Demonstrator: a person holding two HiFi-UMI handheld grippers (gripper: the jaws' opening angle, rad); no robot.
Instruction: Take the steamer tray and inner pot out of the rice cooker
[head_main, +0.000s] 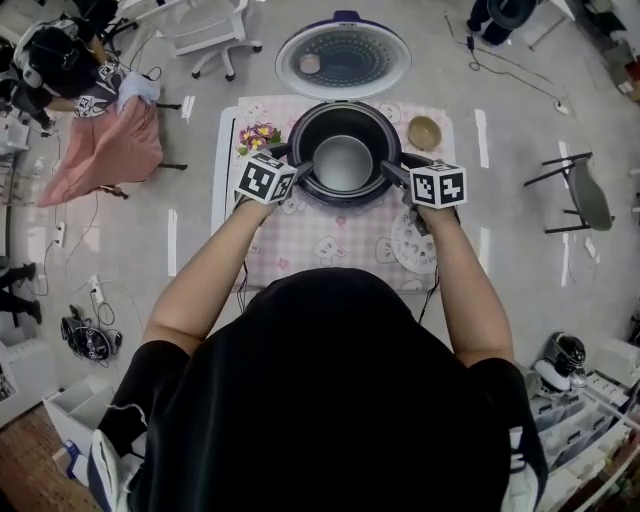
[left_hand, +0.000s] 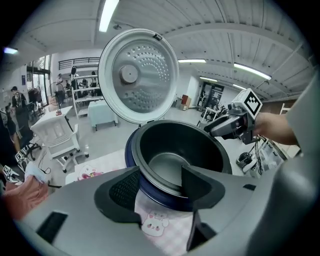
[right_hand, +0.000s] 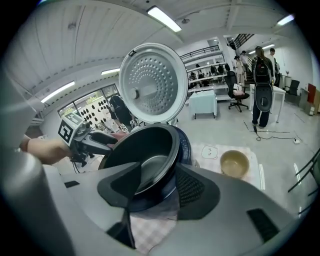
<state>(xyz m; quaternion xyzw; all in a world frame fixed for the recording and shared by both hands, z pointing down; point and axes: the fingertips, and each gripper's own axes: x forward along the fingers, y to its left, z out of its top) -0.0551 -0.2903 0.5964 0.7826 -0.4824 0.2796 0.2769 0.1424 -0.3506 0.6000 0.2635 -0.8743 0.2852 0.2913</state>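
I've got both grippers down at the rice cooker (head_main: 345, 197), one on each side of its rim, in the upper middle of the head view. The lid (head_main: 343, 58) stands open behind it, its perforated underside showing.

The left gripper (left_hand: 160, 172) has its jaws apart. One jaw is outside the cooker's dark blue wall and the other is inside the inner pot (head_main: 343, 162). The rim runs through the gap and neither pad presses on it.

It's the same on the right gripper (right_hand: 159, 170). The jaws are apart and straddle the rim, with one jaw inside the pot, one outside the wall, and space on both sides.

The inner pot sits in the cooker, and I can see its grey bottom.

For print, I get black-and-white square patterns on the marker cubes (head_main: 265, 180), one cube per gripper. There are also little bear faces on the pink checked cloth (head_main: 320, 235) covering the table (head_main: 225, 160).

I count one cooker, one inner pot and one lid. One small tan bowl (head_main: 424, 132) stands just right of the cooker, and one bunch of flowers (head_main: 258, 135) lies just left of it.

A pale round disc (head_main: 405, 245) with a dotted pattern lies on the cloth at lower right, partly under my right forearm. I cannot tell whether it is the steamer tray.

On the floor there is one white office chair (head_main: 215, 35) at the top left and one dark chair (head_main: 575, 190) at the right edge.
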